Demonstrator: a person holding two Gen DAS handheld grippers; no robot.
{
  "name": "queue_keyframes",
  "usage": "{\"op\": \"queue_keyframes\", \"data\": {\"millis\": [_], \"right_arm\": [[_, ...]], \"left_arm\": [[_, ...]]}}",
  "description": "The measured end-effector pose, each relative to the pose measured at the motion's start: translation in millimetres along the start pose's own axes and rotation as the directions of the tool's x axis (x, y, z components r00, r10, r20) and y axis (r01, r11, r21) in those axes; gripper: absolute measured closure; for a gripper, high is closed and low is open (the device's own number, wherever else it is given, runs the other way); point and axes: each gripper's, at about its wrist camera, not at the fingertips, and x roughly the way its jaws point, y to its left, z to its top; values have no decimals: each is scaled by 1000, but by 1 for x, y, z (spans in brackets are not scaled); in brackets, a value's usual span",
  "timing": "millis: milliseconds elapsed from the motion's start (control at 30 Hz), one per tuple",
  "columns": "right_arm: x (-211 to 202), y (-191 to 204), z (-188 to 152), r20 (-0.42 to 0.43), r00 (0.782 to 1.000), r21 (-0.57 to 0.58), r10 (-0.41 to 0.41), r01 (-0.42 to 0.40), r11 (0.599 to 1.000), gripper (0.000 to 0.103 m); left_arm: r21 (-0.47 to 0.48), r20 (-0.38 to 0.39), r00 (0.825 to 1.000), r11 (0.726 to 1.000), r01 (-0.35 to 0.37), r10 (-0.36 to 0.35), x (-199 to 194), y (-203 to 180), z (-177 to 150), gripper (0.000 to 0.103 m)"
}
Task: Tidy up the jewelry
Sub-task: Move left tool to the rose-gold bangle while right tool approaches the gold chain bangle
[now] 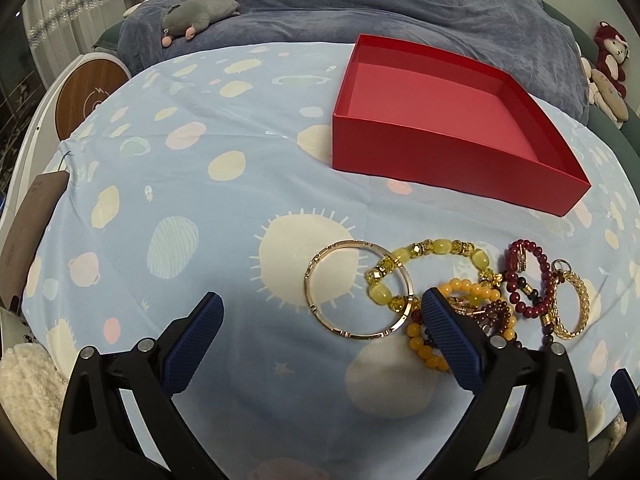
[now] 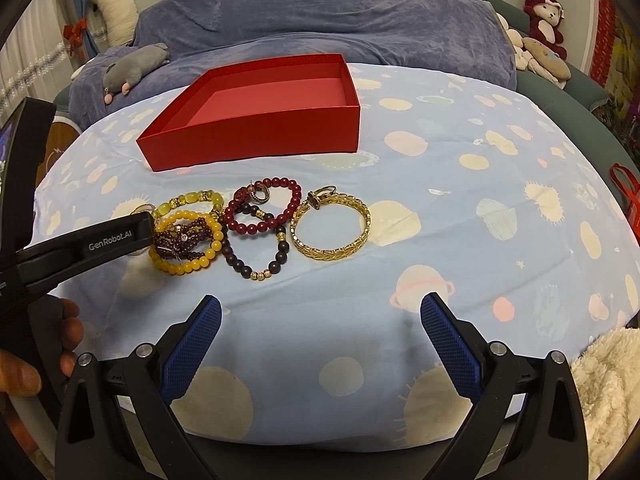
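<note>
White lettering reading "GenRobot.AI" runs along the black arm of the left tongs [image 2: 136, 224], which reach in from the left edge of the right wrist view with a hand [image 2: 36, 356] gripping the handle behind them. In their own view the left tongs [image 1: 322, 308] stand wide open, holding nothing, the right blue pad overlapping the near edge of the jewelry heap. The right tongs [image 2: 320, 312] are likewise spread wide and empty, hovering above bare cloth nearer the camera than the bracelets. The jewelry lies in a loose cluster on the cloth: a thin gold bangle [image 1: 358, 288] leftmost, a yellow-green stone bracelet [image 1: 432, 268] overlapping it, an amber bead bracelet [image 2: 186, 242] encircling a tangle of small dark-red beads, a red bead bracelet [image 2: 262, 206], a dark bead bracelet [image 2: 256, 256] with gold spacers, and a gold chain bracelet [image 2: 330, 226] with a ring touching its far edge. An open red box [image 2: 256, 128] sits empty beyond the cluster, apart from it. The worktop wears a pale blue cloth [image 2: 460, 220] printed with planets, suns and stars. Behind it is a blue-grey blanket [image 2: 320, 12], a grey plush animal [image 1: 200, 12] lying on it, more stuffed toys at the right, and white curtains at the left.
</note>
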Motion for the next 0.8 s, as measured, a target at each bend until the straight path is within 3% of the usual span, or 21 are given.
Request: {"op": "queue_keyframes", "data": {"millis": [133, 200, 467, 733, 800], "right_arm": [[5, 0, 0, -22, 1000, 4, 4, -4, 1000, 7], [6, 0, 0, -29, 1000, 2, 6, -6, 1000, 7], [6, 3, -1, -28, 1000, -18, 10, -11, 1000, 7], [4, 2, 0, -18, 1000, -8, 11, -11, 1000, 7], [3, 2, 0, -16, 1000, -9, 13, -13, 1000, 7]], "left_arm": [[-15, 9, 1000, 1000, 18, -18, 4, 0, 4, 13], [-13, -8, 999, 999, 45, -45, 8, 0, 5, 27], [10, 14, 994, 994, 105, -105, 4, -4, 1, 48], [6, 16, 994, 994, 112, -112, 2, -2, -1, 50], [9, 19, 992, 993, 121, -121, 1, -1, -1, 59]]}}
